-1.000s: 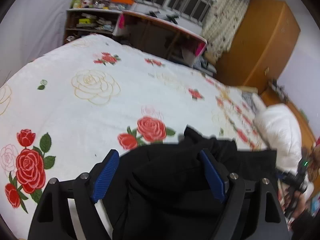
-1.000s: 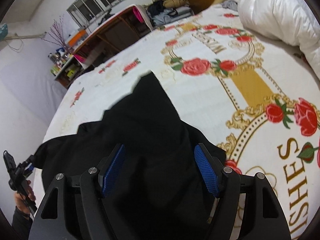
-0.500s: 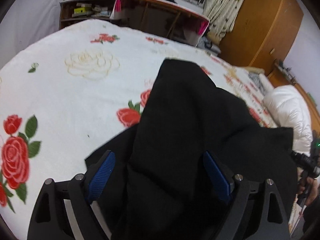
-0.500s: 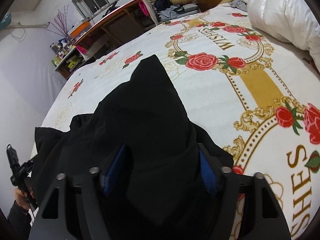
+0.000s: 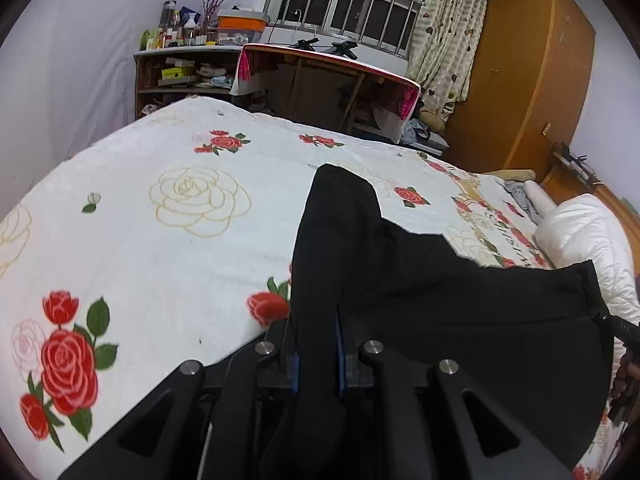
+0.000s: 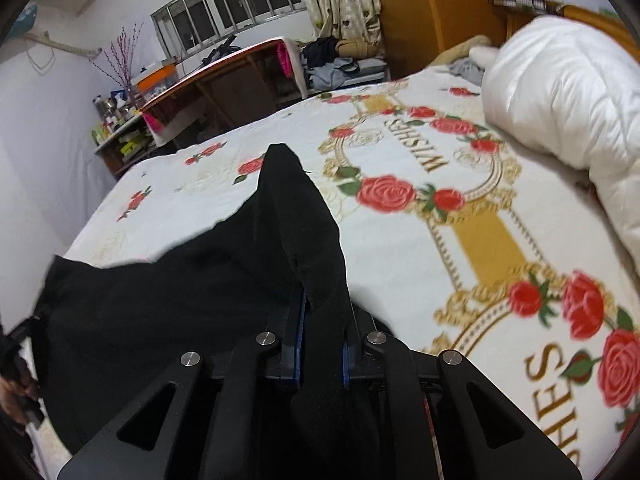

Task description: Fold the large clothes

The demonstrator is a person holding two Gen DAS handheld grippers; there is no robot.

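Left gripper (image 5: 316, 354): clenched on a fold of the black garment (image 5: 460, 312)
Right gripper (image 6: 320, 354): clamped on the same garment's other end
Bedspread (image 5: 160, 248): rose-printed, beneath the cloth

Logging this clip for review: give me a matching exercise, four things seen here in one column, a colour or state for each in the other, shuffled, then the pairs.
Things:
1. black garment
2. white duvet
3. wardrobe
4. left gripper

Colour or state:
A. bunched up at the head of the bed
B. orange-brown wood
C. fingers shut on cloth
D. spread between both grippers

Pairs: 1-D, 2-A, 3-B, 4-C
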